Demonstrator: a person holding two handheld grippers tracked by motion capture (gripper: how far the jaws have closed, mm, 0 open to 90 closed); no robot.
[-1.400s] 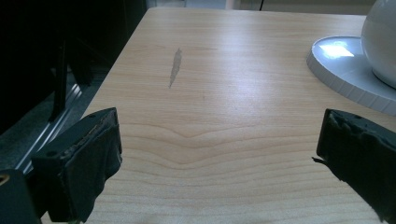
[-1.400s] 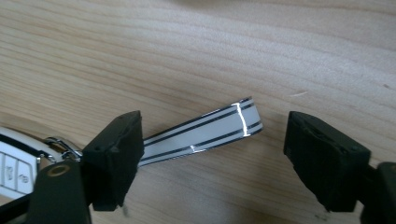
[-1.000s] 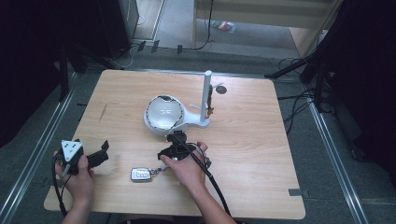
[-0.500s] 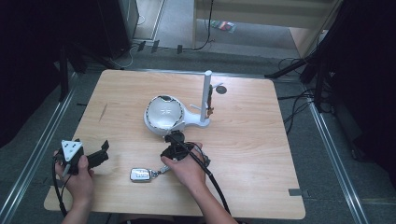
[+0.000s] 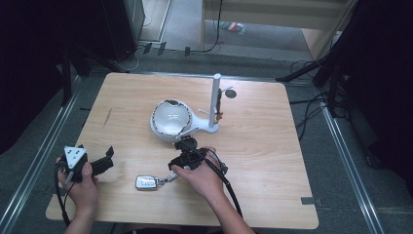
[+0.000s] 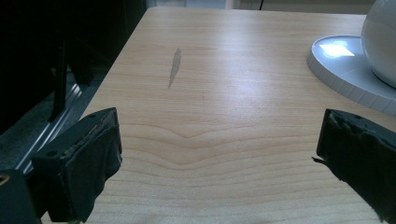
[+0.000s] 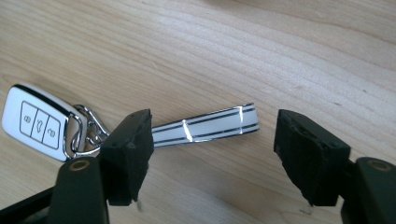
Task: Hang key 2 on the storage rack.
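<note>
A white car key fob (image 5: 146, 183) with a silver ring and a striped strap (image 7: 205, 123) lies flat on the wooden table (image 5: 272, 161) near its front edge. My right gripper (image 5: 174, 166) hovers just above the strap, jaws down. In the right gripper view its jaws (image 7: 212, 149) straddle the strap without touching it, and the fob (image 7: 39, 123) lies to their left. These jaws have just been opening, with the strap loose between them. My left gripper (image 5: 108, 158) rests at the front left, open over bare wood (image 6: 219, 158).
A white domed device (image 5: 170, 119) on a round base stands mid-table, joined to an upright white post (image 5: 214, 100) with small hooks. The base's rim (image 6: 345, 70) lies ahead and right of the left gripper. A cable trails from the right hand toward the table's front edge.
The right hand has shifted slightly over the strap, and its jaws look narrower than a second ago. The key fob and the left hand have stayed put.
</note>
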